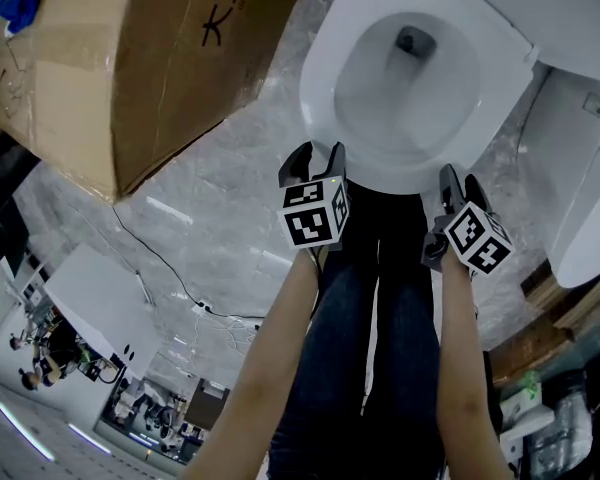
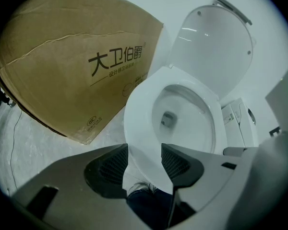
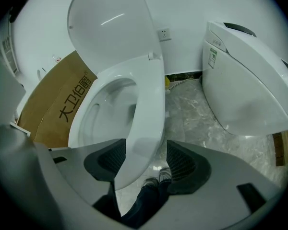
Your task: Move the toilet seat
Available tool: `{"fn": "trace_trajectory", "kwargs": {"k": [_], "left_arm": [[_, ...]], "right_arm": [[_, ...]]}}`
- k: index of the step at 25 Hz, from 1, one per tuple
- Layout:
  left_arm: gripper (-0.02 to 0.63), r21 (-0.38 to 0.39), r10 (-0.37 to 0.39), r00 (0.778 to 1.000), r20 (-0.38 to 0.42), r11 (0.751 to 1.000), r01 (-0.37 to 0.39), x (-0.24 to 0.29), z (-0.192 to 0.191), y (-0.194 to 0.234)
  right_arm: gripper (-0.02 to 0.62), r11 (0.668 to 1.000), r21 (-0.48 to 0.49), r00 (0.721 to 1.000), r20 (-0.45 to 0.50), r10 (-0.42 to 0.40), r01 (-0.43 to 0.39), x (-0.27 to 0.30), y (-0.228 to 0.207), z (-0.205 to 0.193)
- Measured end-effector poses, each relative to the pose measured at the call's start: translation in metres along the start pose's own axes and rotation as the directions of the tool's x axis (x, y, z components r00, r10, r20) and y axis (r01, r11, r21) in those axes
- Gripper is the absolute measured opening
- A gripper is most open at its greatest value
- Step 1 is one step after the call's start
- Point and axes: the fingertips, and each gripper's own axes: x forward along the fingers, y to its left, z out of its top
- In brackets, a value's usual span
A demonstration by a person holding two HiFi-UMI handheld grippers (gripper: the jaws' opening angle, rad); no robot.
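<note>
1. Head view: the toilet seat (image 1: 325, 68) lies flat on the bowl, with its lid (image 1: 510, 3) raised behind it at the top edge of the picture.
   - The person stands at the front of the bowl, both bare forearms reaching forward and steeply down.
   - The left hand-held gripper (image 1: 318, 153) sits at the seat's front-left edge and the right hand-held gripper (image 1: 458, 180) at its front-right edge. Each has its marker cube facing up.
   - The person's jeans (image 1: 380, 318) show between the arms.
   - A cardboard box (image 1: 150, 58) stands on the marbled floor (image 1: 210, 218) to the left, and a second white toilet (image 1: 580, 168) stands at the right.
2. Left gripper view: the left hand-held gripper (image 2: 145, 162) has its jaws standing wide.
   - The seat's (image 2: 139, 119) front rim lies between them and fills the gap from pad to pad. No squeeze on it can be made out.
   - The lid (image 2: 216, 47) stands upright beyond the seat, and the box (image 2: 77, 66) is just beside the bowl on the left.
3. Right gripper view: the right hand-held gripper (image 3: 144, 159) also has its jaws wide apart.
   - The seat's (image 3: 146, 109) side rim runs between them, close to the left pad, with a strip of floor showing before the right pad.
   - The lid (image 3: 110, 28) is tilted back against the wall.
   - The second toilet (image 3: 249, 80) is at the right, and a shoe (image 3: 156, 178) shows below the jaws.
</note>
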Motion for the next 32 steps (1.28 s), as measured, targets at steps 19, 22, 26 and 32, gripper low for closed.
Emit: {"fn": "trace_trajectory", "kwargs": {"k": [19, 22, 26, 32], "left_arm": [[0.239, -0.018, -0.013, 1.0, 0.0, 1.0, 0.013, 0.013, -0.003, 0.001], [0.241, -0.02, -0.017, 1.0, 0.002, 1.0, 0.017, 0.013, -0.004, 0.002], [0.242, -0.029, -0.027, 1.0, 0.007, 0.999, 0.027, 0.014, -0.004, 0.001], [0.241, -0.032, -0.026, 0.999, 0.019, 0.999, 0.027, 0.013, -0.004, 0.002]], "right_arm": [[0.281, 0.998, 0.051, 0.999, -0.017, 0.037, -0.036, 0.015, 0.007, -0.009], [0.281, 0.995, 0.085, 0.999, 0.001, 0.045, -0.045, 0.014, 0.008, -0.009], [0.281, 0.987, 0.138, 0.997, 0.017, 0.077, -0.078, 0.015, 0.008, -0.009], [0.26, 0.987, 0.121, 0.994, 0.019, 0.107, -0.108, 0.015, 0.011, -0.008]]}}
